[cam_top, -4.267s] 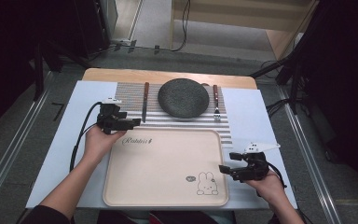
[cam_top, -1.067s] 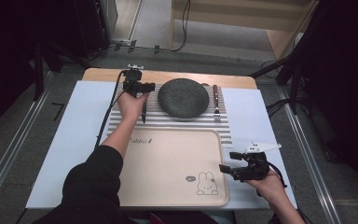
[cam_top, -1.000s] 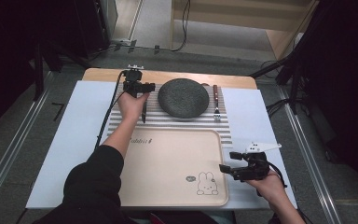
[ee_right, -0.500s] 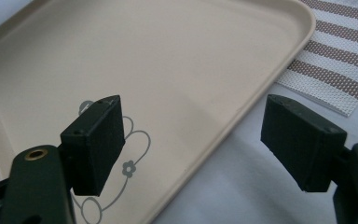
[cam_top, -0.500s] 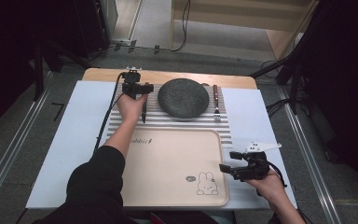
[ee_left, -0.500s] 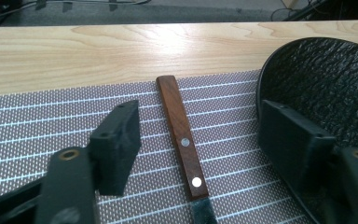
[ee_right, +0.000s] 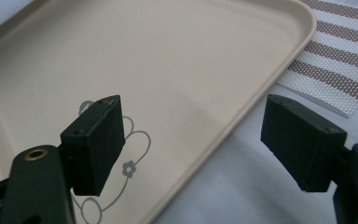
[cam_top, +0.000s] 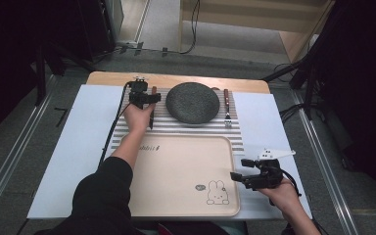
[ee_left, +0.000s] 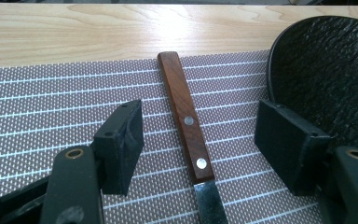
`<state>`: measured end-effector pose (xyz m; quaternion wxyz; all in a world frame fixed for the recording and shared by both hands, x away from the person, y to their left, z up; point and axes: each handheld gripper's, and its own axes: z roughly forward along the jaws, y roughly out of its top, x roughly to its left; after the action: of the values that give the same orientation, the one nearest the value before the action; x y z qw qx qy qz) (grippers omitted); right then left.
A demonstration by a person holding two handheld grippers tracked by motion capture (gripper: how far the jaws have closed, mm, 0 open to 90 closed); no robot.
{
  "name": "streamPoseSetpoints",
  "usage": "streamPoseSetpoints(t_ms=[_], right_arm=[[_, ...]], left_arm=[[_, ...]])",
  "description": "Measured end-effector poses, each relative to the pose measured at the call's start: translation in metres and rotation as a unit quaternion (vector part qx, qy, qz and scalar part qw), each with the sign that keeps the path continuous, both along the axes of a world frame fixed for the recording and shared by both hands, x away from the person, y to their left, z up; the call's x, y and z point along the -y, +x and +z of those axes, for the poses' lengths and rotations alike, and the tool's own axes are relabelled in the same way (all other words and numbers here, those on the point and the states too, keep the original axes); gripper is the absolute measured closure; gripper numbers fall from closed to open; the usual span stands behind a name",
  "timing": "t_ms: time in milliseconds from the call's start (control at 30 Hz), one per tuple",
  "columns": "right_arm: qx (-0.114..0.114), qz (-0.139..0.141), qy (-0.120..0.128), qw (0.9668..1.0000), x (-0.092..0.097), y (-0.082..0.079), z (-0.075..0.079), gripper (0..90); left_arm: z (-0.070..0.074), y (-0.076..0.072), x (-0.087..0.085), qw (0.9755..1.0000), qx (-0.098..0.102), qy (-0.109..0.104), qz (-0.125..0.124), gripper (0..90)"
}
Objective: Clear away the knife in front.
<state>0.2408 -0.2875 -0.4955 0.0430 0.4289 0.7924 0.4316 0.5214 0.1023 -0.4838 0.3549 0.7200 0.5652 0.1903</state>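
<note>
The left claw [cam_top: 149, 98] is positioned at the far end of the striped placemat [cam_top: 176, 128], directly over the knife [cam_top: 152, 106]. In the left gripper view, the knife's wooden handle [ee_left: 185, 122] is seen lying flat on the placemat between the two black jaws, with a clear gap on each side; neither pad touches it. The left claw is therefore released, and its jaws have just been closing slightly around the handle without reaching it. The knife blade [ee_left: 210, 205] points back toward the person, and the handle end lies near the far edge of the placemat, close to the bare wood of the counter [ee_left: 98, 28]. The dark round plate [cam_top: 192, 103] is located just beside the knife, to its right in the high view; a fork [cam_top: 227, 110] lies on the plate's other side.

The right claw [cam_top: 240, 171] is held at the near right corner of the beige tray [cam_top: 176, 171]. In the right gripper view, its jaws stand wide apart over the tray rim [ee_right: 242, 116], with nothing between the pads: the right claw is released. A rabbit drawing [cam_top: 216, 192] is printed on the tray near that corner.
</note>
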Motion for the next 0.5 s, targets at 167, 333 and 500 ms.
streamPoseSetpoints(t_ms=[167,333,500], right_arm=[[0.000,0.000,0.001,1.0000,0.000,0.000,0.000,19.8],[0.000,0.000,0.000,1.0000,0.000,0.000,0.000,19.8],[0.000,0.001,0.000,1.0000,0.000,0.000,0.000,19.8]], left_arm=[[-0.004,-0.001,0.002,1.0000,-0.003,0.008,-0.001,34.7],[-0.008,-0.002,0.005,0.9998,-0.002,0.020,0.001,35.1],[-0.015,-0.004,0.006,0.9995,-0.006,0.031,0.003,39.1]])
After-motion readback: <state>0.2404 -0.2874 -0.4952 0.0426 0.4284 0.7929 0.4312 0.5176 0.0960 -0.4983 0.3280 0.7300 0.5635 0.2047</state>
